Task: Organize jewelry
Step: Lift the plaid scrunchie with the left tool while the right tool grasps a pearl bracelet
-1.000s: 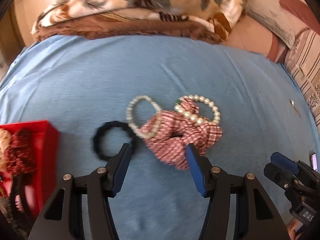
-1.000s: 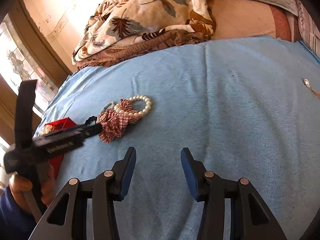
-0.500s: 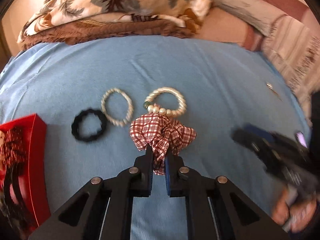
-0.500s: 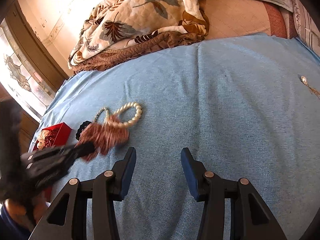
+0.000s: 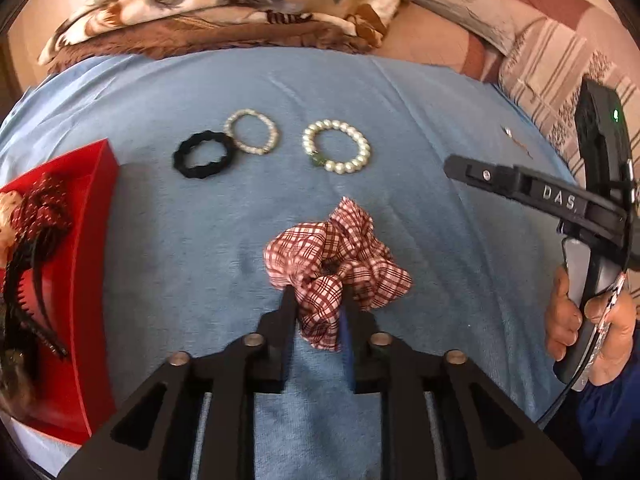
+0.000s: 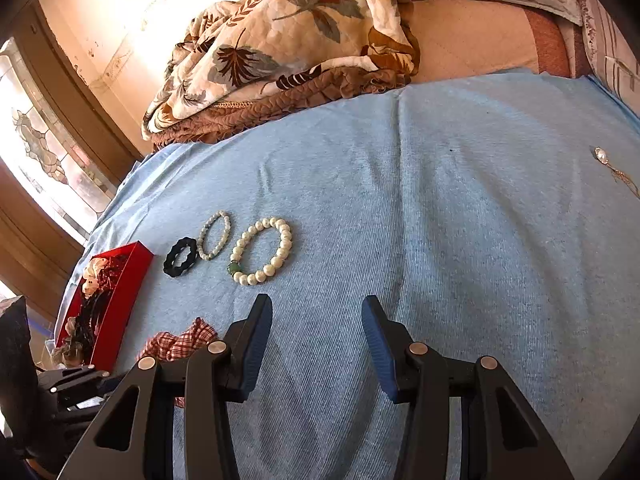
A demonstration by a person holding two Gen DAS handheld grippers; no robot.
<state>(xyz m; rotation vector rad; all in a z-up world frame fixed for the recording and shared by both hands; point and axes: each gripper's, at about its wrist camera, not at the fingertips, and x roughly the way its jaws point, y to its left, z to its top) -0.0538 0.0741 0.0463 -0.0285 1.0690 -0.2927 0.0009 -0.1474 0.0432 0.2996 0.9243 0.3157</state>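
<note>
1. The tray (image 5: 88, 280) sits at the far left of the left wrist view. Its long axis runs along that edge, front to back, and dark clips and hair pieces already lie in it.
2. Beyond it on the cloth (image 5: 440, 280), the black tie (image 5: 204, 155) touches the thin bracelet (image 5: 252, 137). The pearl bracelet (image 5: 337, 147) lies apart, to their right. All three are well ahead of my left fingers.
3. The scrunchie (image 5: 340, 248) is the piece in hand. One fold of it sits between the fingers of the left gripper (image 5: 318, 300), and the rest bunches just ahead on the cloth, clear of the pearls.
4. Those jaws have just been opening. The fold still fills the gap and touches both fingers, so I judge this a slack pinch, not a release.
5. What the next move turns on is that the tray lies left of these jaws, near, with its tall side wall facing them. The scrunchie would have to go over that wall, and I would tighten first.
6. The left hand is much the nearer to the tray.
7. The right gripper (image 6: 316, 308) hangs over bare cloth, spread, with nothing between its fingers.
8. Far right, a small pendant (image 6: 600, 155) lies alone, nearer the right hand.
</note>
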